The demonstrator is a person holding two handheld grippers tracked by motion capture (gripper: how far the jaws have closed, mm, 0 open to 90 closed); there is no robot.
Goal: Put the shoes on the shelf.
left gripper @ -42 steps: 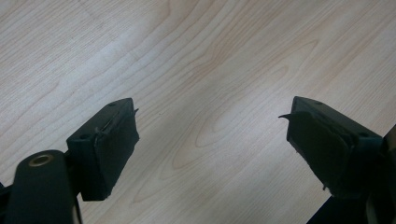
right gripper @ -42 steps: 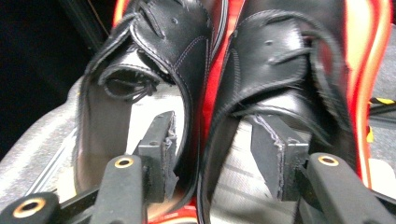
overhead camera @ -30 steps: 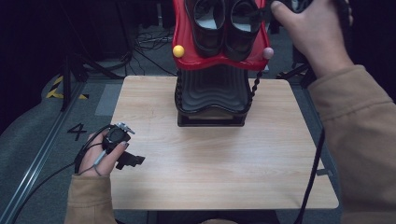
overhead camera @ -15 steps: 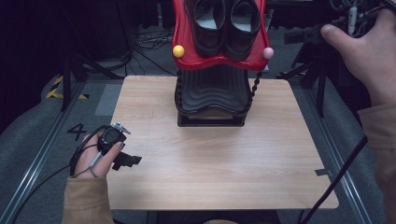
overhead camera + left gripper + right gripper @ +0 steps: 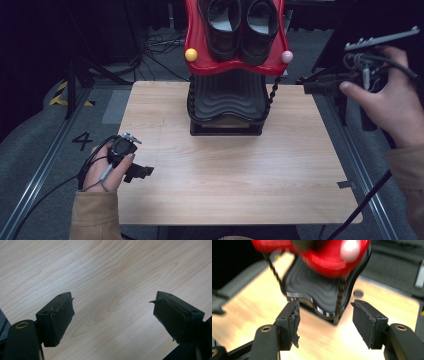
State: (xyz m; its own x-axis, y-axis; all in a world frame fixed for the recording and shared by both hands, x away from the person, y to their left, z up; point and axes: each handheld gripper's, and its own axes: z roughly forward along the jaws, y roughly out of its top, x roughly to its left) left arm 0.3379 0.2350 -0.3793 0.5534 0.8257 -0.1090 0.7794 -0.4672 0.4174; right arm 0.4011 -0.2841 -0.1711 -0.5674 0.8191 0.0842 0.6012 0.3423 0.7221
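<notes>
The right gripper (image 5: 312, 85) hangs in the air off the worktop's right edge, its jaws pointing left toward the rack. They have just been opening and now stand wide apart with nothing between them. In the right gripper view (image 5: 324, 323) the two torn black pads frame the rack ahead, well apart from it.

The black ribbed two-tier shoe rack (image 5: 227, 102) stands at the far middle of the pale wooden worktop (image 5: 240, 175), to the left of the right gripper and slightly below it. Its glossy red wavy upper shelf (image 5: 200, 55) carries a pair of black leather shoes (image 5: 240, 27), side by side with toes toward the person. A yellow ball knob (image 5: 190, 54) sits at the shelf corner farthest from the right gripper, a pink ball knob (image 5: 286, 56) at the corner nearest to it.

The left gripper (image 5: 142, 172) rests low at the worktop's near left edge, far from the rack. In the left gripper view (image 5: 113, 315) its jaws are spread wide over bare wood, holding nothing.
</notes>
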